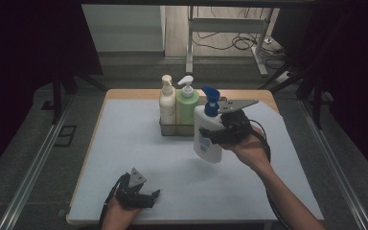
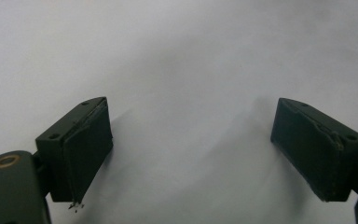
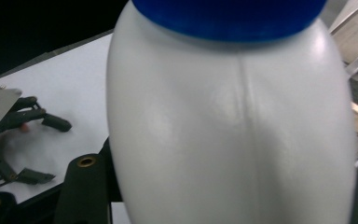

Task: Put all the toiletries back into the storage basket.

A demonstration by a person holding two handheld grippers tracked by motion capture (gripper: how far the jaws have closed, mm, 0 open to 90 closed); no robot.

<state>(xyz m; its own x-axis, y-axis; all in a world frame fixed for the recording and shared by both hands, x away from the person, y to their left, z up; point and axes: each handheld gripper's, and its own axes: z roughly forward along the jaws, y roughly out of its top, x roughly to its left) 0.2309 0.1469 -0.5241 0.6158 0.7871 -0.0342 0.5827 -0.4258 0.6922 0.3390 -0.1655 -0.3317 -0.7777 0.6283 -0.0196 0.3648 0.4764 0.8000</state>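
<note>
Right forearm in from bottom right of high view, angled up-left over the table (image 1: 124, 143), wrist bent, hand wrapped round right gripper (image 1: 215, 135) w/ grey plate on top pointing right. Jaws pinching white bottle (image 1: 208, 134) across its body, approx mid-height, pads pressed on both flanks; in right gripper view bottle (image 3: 233, 126) very close betw. the jaws, blue cap (image 3: 228, 16) at top edge. Bottle held clear of the white mat, just right of & in front of metal rack (image 1: 177, 128), near table centre-right. Long axis near upright, tilted slightly: blue pump top (image 1: 211, 99) up and leaning a bit right, base down toward mat, label facing camera side. Pump nozzle direction hard to tell. Rack holds cream bottle (image 1: 167, 101) & green bottle (image 1: 187, 103), both upright, side by side, touching or nearly. Left hand low at bottom left, resting on mat near front edge, well apart from bottle; left gripper (image 1: 149, 196) lying roughly level, pointing right. Jaws spread wide, nothing betw. them — in left gripper view left gripper (image 2: 191, 154) over bare white mat.
</note>
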